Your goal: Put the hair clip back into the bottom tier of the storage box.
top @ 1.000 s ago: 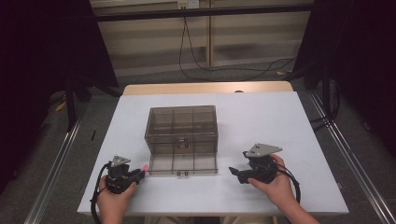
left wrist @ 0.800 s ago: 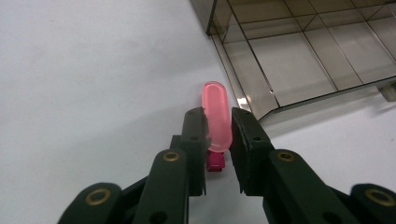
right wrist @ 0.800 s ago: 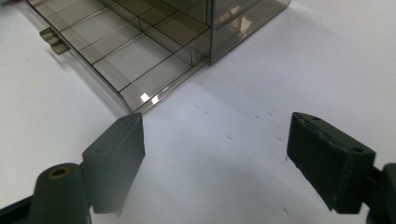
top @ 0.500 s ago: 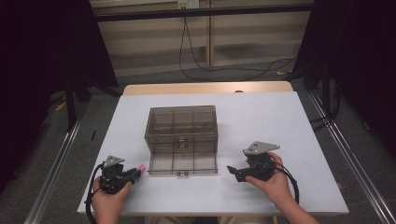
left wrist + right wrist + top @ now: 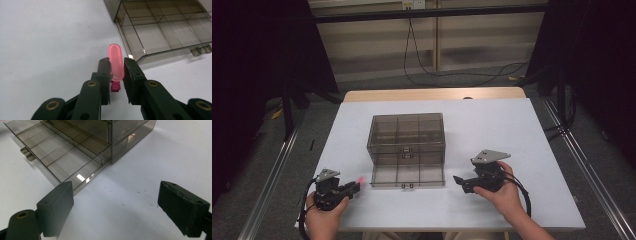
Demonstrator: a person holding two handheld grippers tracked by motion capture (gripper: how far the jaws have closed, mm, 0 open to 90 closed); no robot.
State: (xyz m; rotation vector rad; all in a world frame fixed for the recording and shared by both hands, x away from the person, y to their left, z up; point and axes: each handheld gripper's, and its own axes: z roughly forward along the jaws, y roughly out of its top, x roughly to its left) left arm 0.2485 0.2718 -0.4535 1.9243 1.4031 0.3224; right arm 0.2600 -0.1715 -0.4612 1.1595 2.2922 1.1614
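A smoky see-through drawer box (image 5: 407, 131) stands mid-table with its bottom drawer (image 5: 408, 176) pulled out toward me; the drawer's compartments (image 5: 62, 157) look bare. My left gripper (image 5: 354, 186) lies at the front left, just left of the drawer (image 5: 160, 32), shut on a pink tube (image 5: 116, 61) with a magenta cap. The tube (image 5: 359, 179) points forward past the jaws. To the right of the drawer, my right gripper (image 5: 459, 182) faces its corner. Its jaws (image 5: 115, 195) have just been opening and stand wide with nothing between them.
The white table top (image 5: 512, 130) runs to a wooden strip at the back. Metal rails run along the floor on both sides. Black cables hang over the floor behind the table.
My left gripper has drifted slightly left with the pink tube in it, away from the drawer. The right hand has stayed in place.
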